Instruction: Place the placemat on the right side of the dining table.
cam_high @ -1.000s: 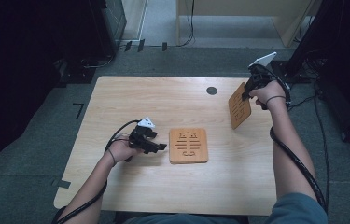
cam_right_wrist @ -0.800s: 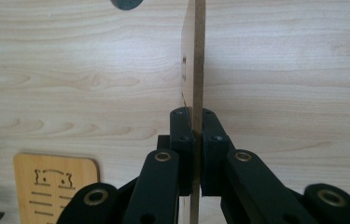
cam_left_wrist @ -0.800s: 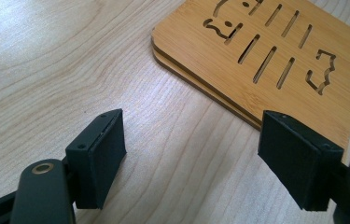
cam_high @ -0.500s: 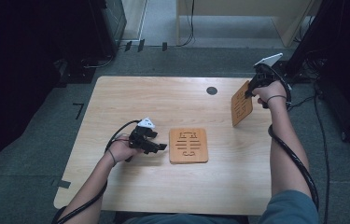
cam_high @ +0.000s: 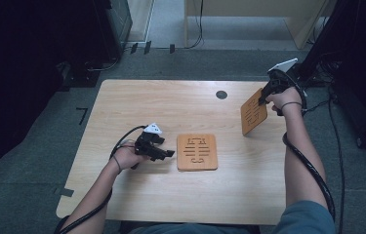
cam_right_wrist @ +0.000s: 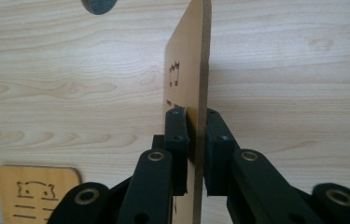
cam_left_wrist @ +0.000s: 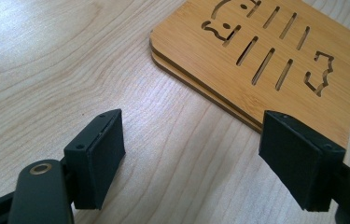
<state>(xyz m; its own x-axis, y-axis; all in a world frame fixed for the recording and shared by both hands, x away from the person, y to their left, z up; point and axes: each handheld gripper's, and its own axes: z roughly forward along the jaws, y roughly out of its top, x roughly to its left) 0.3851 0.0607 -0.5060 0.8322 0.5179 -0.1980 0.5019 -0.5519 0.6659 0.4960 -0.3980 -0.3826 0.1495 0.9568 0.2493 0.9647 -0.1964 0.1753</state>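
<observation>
Right, the right gripper point(cam_high: 264, 100) has its jaws clamped tight on a thin wooden board point(cam_high: 254, 113), pinching it edge-on near its top. The board is lifted near the bench's point(cam_high: 136, 102) far right corner, tilted, its lower corner close to the wood; whether it touches, I cannot tell. The right hand point(cam_high: 284, 99) is stretched well forward, forearm running along the right edge.

Over on the left, the left gripper point(cam_high: 163, 155) lies low on the bench with its jaws spread wide and nothing between them. In the left gripper view the padded fingers point(cam_left_wrist: 99, 156) frame bare tabletop, and a second board point(cam_left_wrist: 275, 60) lies flat just beyond them. The left hand point(cam_high: 128, 157) rests on the bench, wrist bent inward, pointing the tool at that board, just beside its left side near the middle of the bench.

Both boards are bamboo-coloured squares with rounded corners, cut through with slots and a small animal shape. The flat one shows a layered edge. The bench is pale wood grain, with a round dark cable port point(cam_high: 221, 94) toward the far edge.
</observation>
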